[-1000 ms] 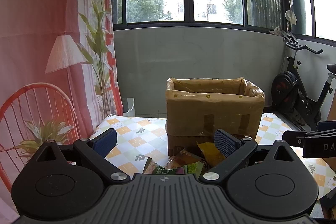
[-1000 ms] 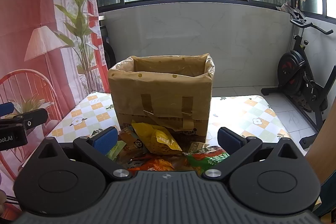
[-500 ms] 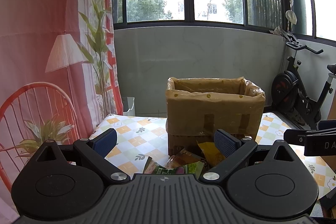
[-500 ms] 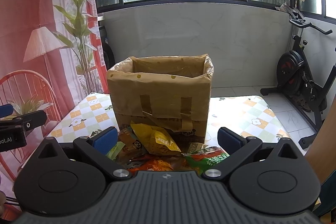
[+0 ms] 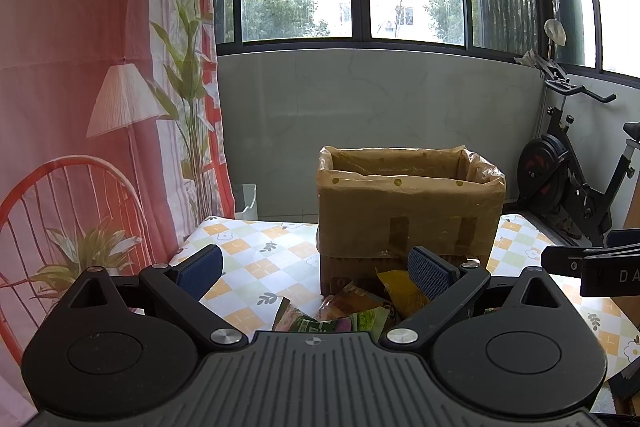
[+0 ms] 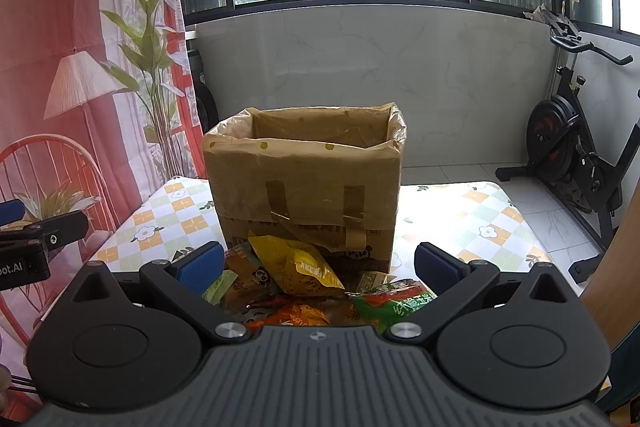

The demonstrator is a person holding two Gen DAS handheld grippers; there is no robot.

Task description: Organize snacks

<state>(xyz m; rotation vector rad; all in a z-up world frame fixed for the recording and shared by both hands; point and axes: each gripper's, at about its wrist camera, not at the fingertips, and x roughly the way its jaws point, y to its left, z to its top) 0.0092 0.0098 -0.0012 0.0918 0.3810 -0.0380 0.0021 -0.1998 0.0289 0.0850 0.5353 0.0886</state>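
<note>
Both claws, left gripper (image 5: 314,269) and right gripper (image 6: 318,263), were spread wide and empty above the snack packets (image 6: 296,269), heaped against the front of the box (image 6: 304,183). Judged step: first pick not begun. Next: lower, pinch one packet.

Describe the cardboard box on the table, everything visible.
The cardboard box is brown, open-topped and upright, standing on the checked floral tablecloth. A translucent yellowish plastic liner with dots is folded over its rim and taped down the front with two brown strips. Print shows low on the front. Snack packets are piled against its near base; a yellow one leans on it. Its inside floor is hidden. Neither tool touches it.
</note>
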